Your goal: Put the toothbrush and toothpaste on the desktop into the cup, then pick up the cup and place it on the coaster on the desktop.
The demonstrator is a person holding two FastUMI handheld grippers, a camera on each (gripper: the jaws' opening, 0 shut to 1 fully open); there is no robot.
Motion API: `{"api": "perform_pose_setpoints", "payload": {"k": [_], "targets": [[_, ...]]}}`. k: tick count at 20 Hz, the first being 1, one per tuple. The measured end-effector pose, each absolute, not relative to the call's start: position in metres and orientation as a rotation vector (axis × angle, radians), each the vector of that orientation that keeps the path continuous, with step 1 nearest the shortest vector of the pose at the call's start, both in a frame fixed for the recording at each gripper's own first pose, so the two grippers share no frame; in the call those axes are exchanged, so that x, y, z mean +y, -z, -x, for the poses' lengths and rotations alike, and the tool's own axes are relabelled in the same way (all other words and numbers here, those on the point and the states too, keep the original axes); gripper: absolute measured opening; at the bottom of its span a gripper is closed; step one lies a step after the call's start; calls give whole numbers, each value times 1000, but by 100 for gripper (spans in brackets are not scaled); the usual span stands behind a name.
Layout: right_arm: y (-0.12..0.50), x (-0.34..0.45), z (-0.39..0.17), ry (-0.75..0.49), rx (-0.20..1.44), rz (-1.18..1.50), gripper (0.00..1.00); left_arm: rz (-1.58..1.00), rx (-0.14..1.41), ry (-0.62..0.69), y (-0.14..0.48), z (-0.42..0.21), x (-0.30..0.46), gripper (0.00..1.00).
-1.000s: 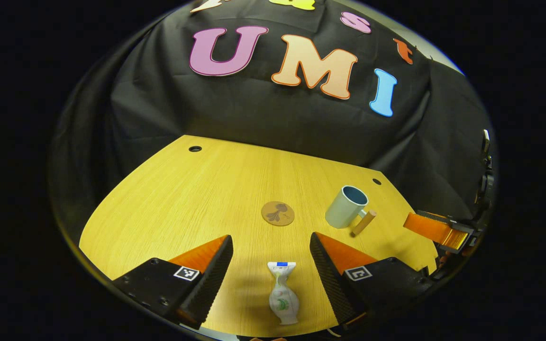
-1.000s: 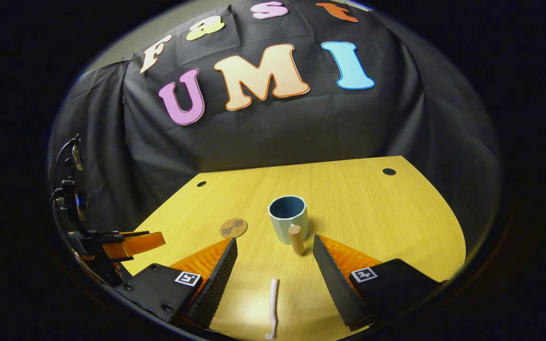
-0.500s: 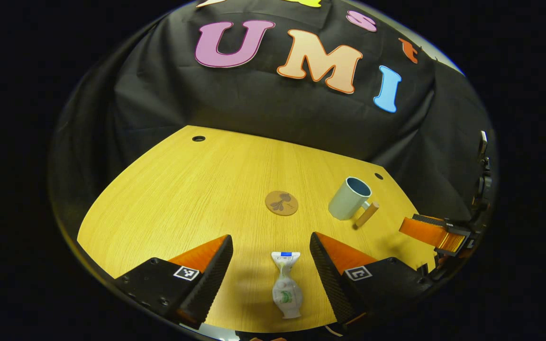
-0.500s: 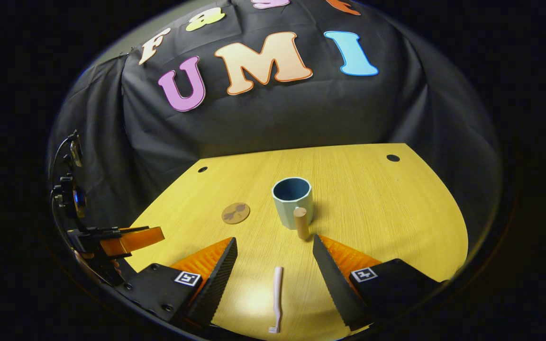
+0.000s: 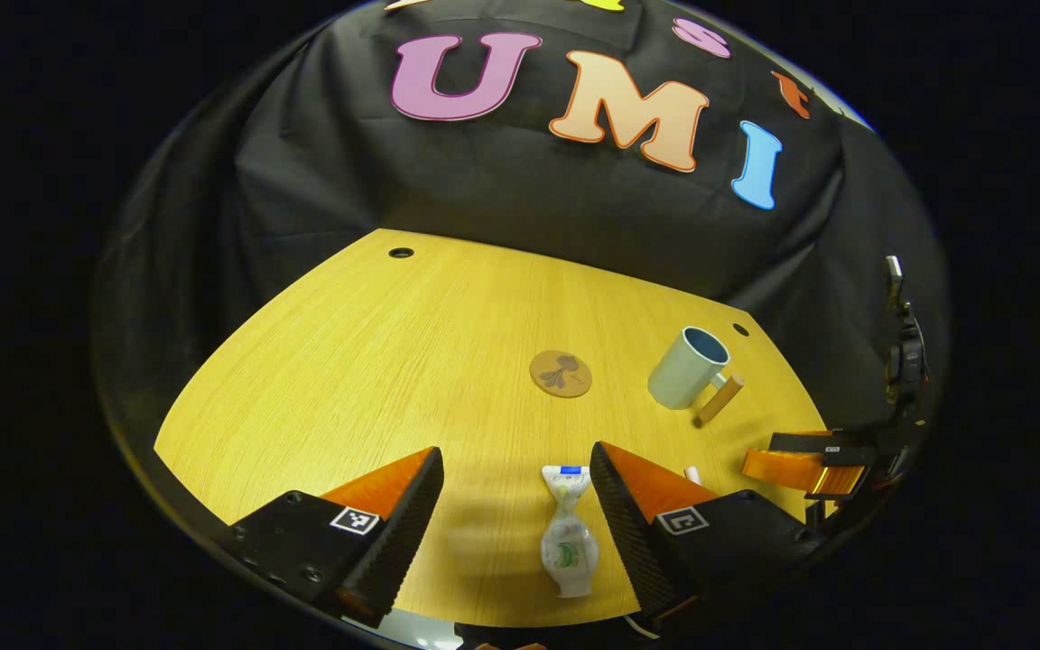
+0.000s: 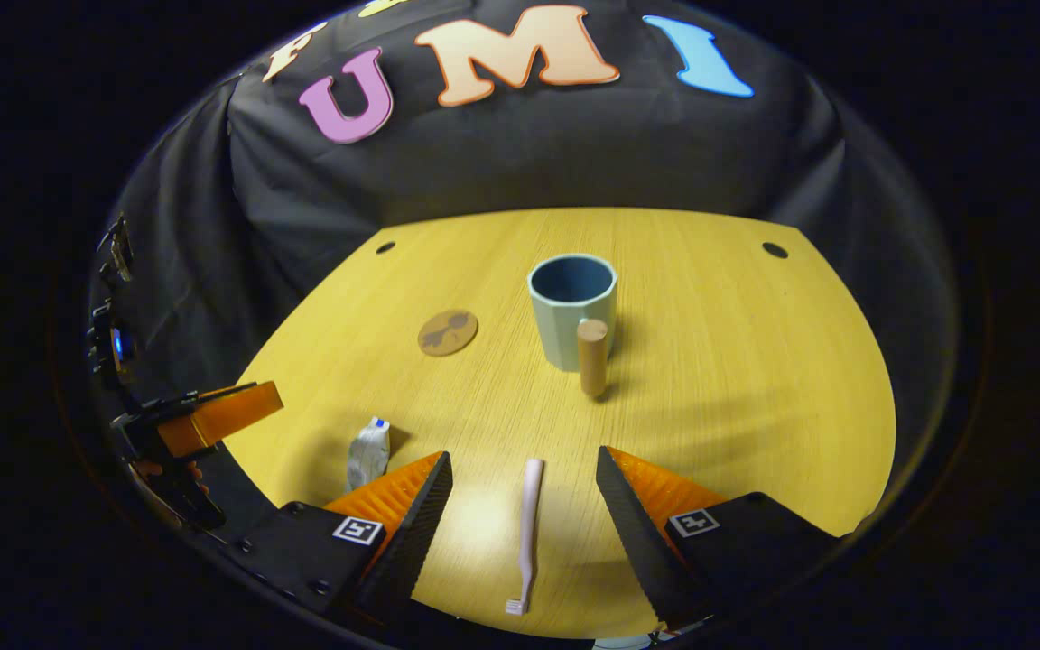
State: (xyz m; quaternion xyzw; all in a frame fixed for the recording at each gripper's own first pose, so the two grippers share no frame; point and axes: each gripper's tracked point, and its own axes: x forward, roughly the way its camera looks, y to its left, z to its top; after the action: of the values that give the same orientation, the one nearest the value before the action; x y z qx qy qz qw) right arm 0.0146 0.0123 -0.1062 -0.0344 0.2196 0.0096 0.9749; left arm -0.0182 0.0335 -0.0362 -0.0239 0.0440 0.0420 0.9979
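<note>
Left gripper view: your left gripper [image 5: 516,515] has its fingers spread wide, gripping nothing. The toothpaste [image 5: 568,533] lies flat on the desktop [image 5: 376,361] between them, closer to the right finger: a white squeezed tube, pinched at the waist, green print on the fat end, blue band at the far end. Ahead and slightly right sits the coaster [image 5: 561,374], a round brown disc with a dark motif. Farther right stands the cup [image 5: 687,367], pale grey-green, dark blue inside, with a wooden peg handle. Your right gripper [image 5: 800,462] shows at the far right edge.

Right gripper view: your right gripper [image 6: 524,519] is also spread apart and empty. The toothbrush [image 6: 527,533] lies between its fingers, pale pink, slim, head towards you. The cup [image 6: 571,311] stands upright straight ahead, handle facing you; the coaster [image 6: 448,332] is ahead-left. The toothpaste [image 6: 368,451] lies just beyond the left finger, with your left gripper [image 6: 204,417] at the left edge.
</note>
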Motion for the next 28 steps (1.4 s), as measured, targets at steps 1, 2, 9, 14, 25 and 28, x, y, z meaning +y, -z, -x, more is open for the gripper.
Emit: {"api": "perform_pose_setpoints", "payload": {"k": [1, 2, 9, 14, 25, 28], "targets": [[113, 12, -18, -19, 476, 84, 94, 54, 91, -97, 38, 19, 37, 95], [117, 12, -21, -14, 504, 99, 99, 60, 93, -110, 39, 20, 41, 95], [156, 7, -38, 16, 715, 109, 97, 80, 134, -189, 54, 29, 62, 95], [169, 0, -44, 77, 799, 91, 75, 83, 167, -215, 65, 29, 69, 95], [182, -4, -44, 114, 879, 126, 19, 78, 202, -213, 69, 17, 70, 95], [182, -4, -43, 116, 890, 89, 13, 70, 229, -200, 71, 15, 65, 95]]}}
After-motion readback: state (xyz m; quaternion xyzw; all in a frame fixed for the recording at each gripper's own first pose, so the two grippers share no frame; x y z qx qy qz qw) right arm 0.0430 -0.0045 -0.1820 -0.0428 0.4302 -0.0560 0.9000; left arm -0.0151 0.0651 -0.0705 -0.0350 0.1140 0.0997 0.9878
